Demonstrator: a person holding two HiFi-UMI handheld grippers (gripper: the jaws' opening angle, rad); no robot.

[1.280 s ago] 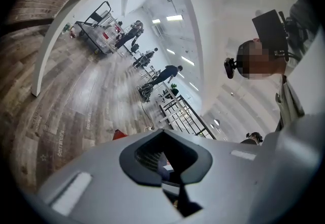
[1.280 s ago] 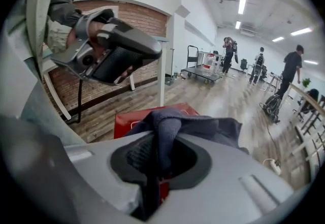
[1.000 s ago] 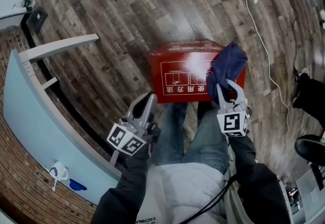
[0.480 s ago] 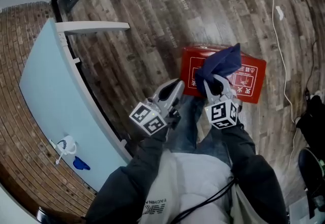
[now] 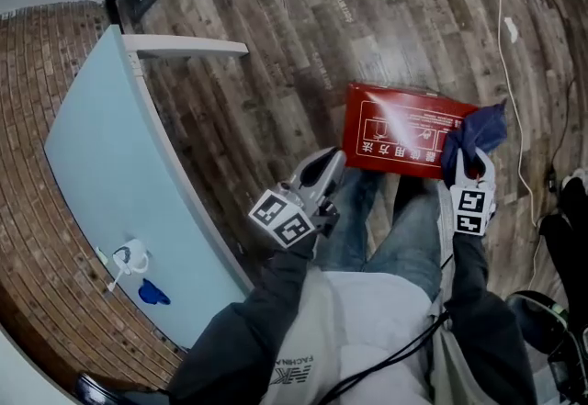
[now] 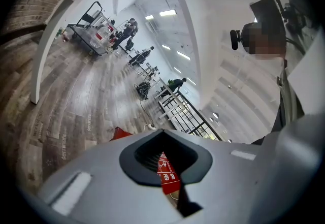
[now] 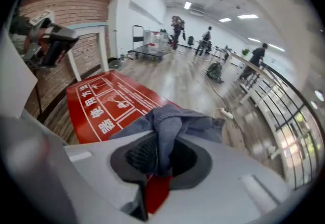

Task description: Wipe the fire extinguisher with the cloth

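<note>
We see our right gripper [image 5: 469, 162] [image 7: 158, 169] with its jaws closed tight on a bunch of the blue cloth [image 5: 475, 128] [image 7: 173, 122], which sticks out past the tips. The cloth rests on the right end of the red fire extinguisher box [image 5: 393, 132] [image 7: 104, 103], which lies flat on the wood floor [image 5: 276, 27] by our knees. Our left gripper [image 5: 324, 171] [image 6: 167, 169] hangs in the air to the left of the box, its jaws all but together with only a thin crack between them, holding nothing.
</note>
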